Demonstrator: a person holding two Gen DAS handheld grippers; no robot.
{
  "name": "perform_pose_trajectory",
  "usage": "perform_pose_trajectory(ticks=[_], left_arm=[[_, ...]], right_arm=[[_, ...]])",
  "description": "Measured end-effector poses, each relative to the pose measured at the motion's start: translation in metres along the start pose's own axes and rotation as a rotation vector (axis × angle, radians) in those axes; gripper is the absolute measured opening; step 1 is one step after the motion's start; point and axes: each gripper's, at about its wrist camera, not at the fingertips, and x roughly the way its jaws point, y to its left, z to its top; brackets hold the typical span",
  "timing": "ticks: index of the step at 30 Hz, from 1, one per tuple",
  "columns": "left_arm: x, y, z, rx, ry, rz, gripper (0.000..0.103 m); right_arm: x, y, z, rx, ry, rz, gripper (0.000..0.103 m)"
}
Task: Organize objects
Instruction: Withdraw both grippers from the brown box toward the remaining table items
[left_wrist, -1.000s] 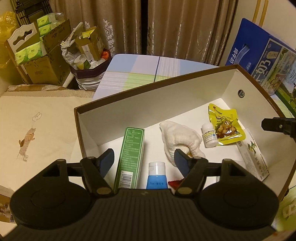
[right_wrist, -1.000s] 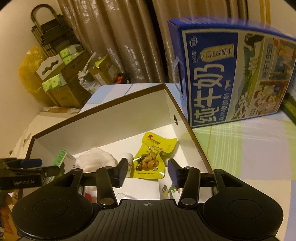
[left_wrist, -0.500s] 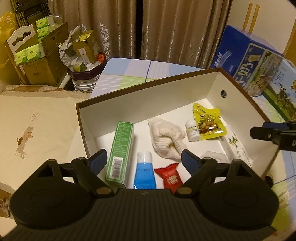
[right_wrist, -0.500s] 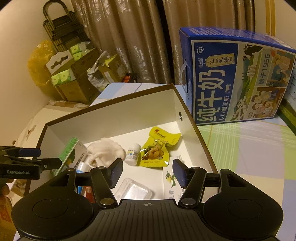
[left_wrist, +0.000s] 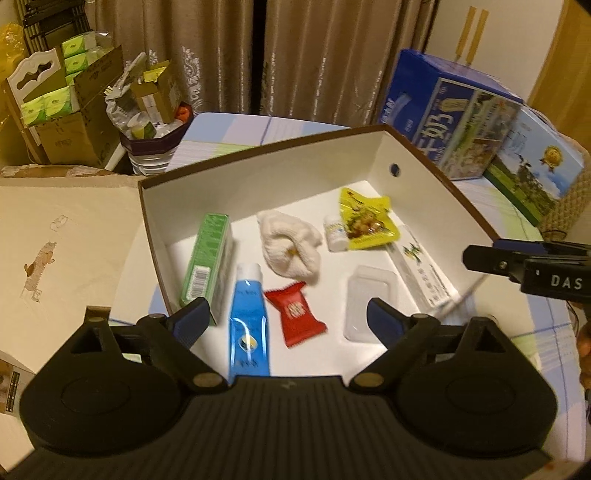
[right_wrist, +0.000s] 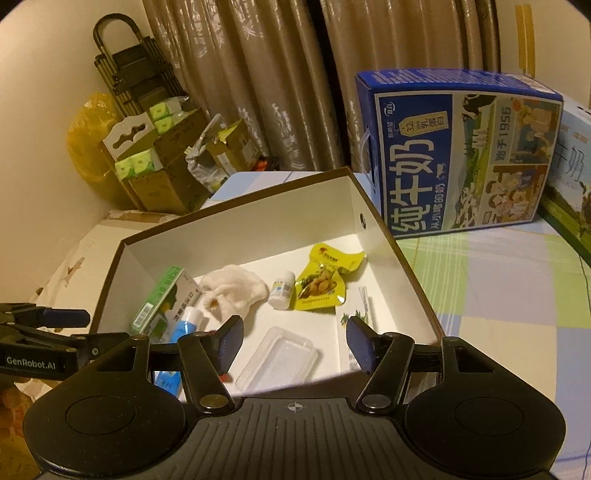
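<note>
An open brown box with white inside (left_wrist: 266, 177) (right_wrist: 236, 229) holds a green carton (left_wrist: 207, 254) (right_wrist: 157, 299), a blue tube (left_wrist: 248, 317) (right_wrist: 186, 321), a red candy packet (left_wrist: 295, 319), a white cloth (left_wrist: 291, 243) (right_wrist: 236, 286), a small white bottle (left_wrist: 335, 233) (right_wrist: 281, 290), a yellow snack pouch (left_wrist: 367, 218) (right_wrist: 325, 282), a clear plastic tray (left_wrist: 371, 302) (right_wrist: 277, 358) and a long white carton (left_wrist: 424, 266) (right_wrist: 364, 302). My left gripper (left_wrist: 286, 321) hangs open above the box's near left side. My right gripper (right_wrist: 291, 341) is open over the near right side, empty.
A blue milk carton case (left_wrist: 443, 122) (right_wrist: 458, 147) stands behind the box on the checked tablecloth (right_wrist: 498, 295). Cardboard boxes with green packs (left_wrist: 62, 110) (right_wrist: 155, 170) and a full bin (left_wrist: 151, 129) crowd the far left by the curtains. A beige cloth (left_wrist: 66, 236) lies left of the box.
Both grippers have pulled back and risen from the box, so more of its inside shows, including the red packet and clear tray. The left jaws have spread wider.
</note>
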Motion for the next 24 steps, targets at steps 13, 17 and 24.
perform_pose_trajectory(ticks=[13,17,24], left_arm=[[-0.042,-0.022,-0.041,-0.003,0.000,-0.022,0.090],[-0.052,-0.028,-0.053,0.000,0.001,-0.021,0.090],[-0.065,-0.039,-0.077,0.013,0.017,-0.017,0.090]], right_arm=[[-0.060,0.009,-0.048,0.048,-0.024,0.014,0.060],[-0.074,0.011,-0.065,0.065,-0.020,0.019,0.060],[-0.096,0.013,-0.093,0.079,-0.003,0.018,0.060]])
